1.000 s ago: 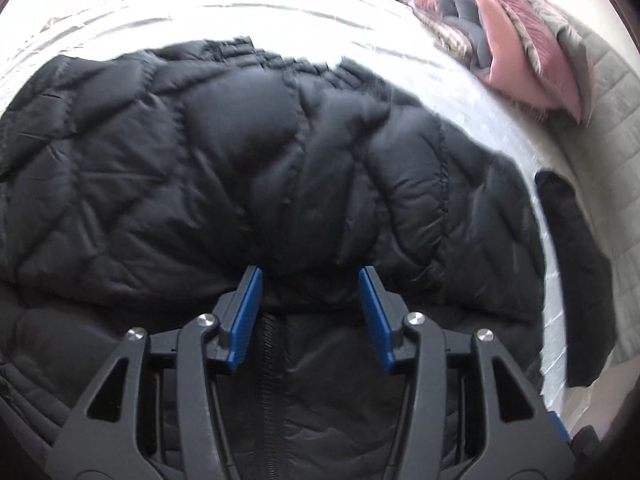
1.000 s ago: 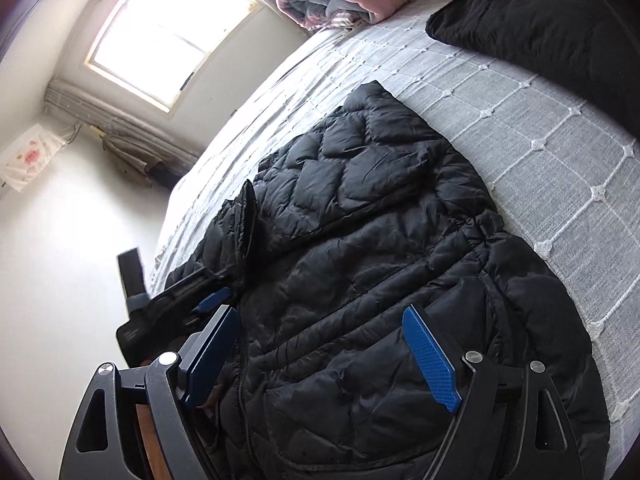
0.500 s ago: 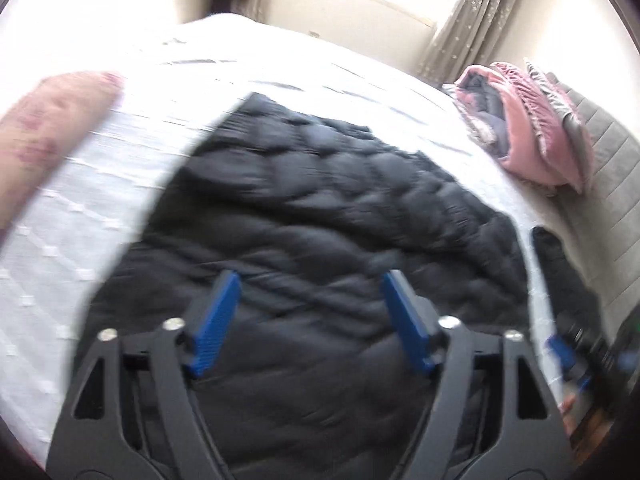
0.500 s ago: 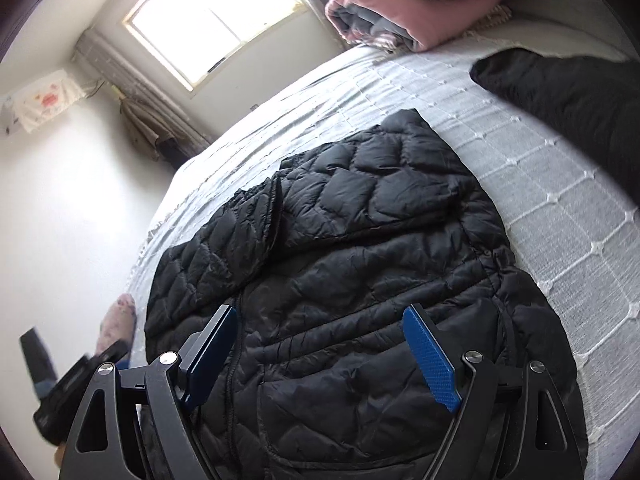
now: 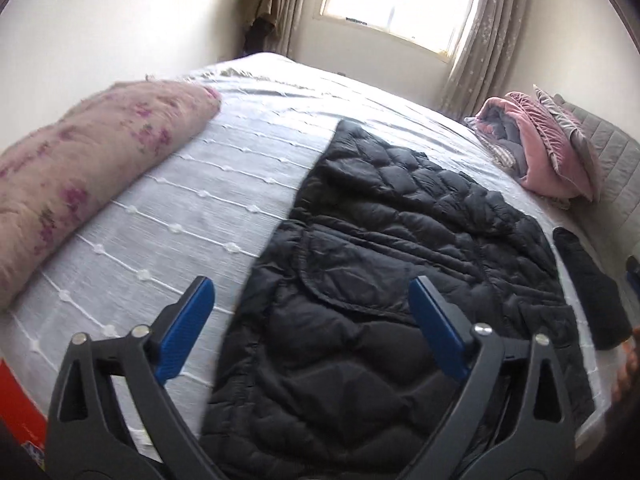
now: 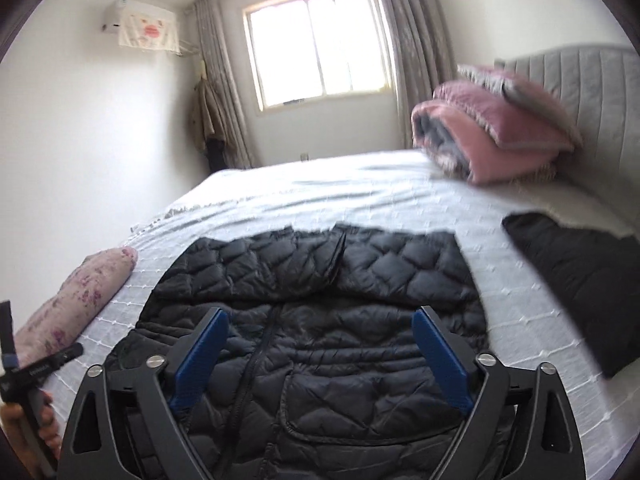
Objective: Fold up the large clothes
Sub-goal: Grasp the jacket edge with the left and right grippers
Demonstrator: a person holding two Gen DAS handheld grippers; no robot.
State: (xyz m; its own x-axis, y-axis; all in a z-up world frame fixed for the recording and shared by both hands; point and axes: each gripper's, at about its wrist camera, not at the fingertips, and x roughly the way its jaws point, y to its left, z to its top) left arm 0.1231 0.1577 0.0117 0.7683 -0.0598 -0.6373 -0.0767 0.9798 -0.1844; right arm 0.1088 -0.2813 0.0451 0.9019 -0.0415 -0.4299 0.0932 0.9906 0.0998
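The jacket (image 6: 320, 320) is black, quilted in a diamond pattern, with a black zip down its middle. The bedspread (image 5: 208, 216) is pale grey-white, crossed by thin white lines with small white knots. The bolster (image 5: 80, 172) is dusty pink with purple flower prints. The folded blanket (image 6: 496, 136) is pink outside and grey inside, with a grey cushion (image 6: 516, 80) on top. The headboard (image 6: 592, 92) is grey with vertical ribs. Another garment (image 6: 580, 280) is plain black. Both grippers have black frames and blue pads (image 5: 186, 334). The curtains (image 6: 416, 52) are greyish-beige; the walls are white.
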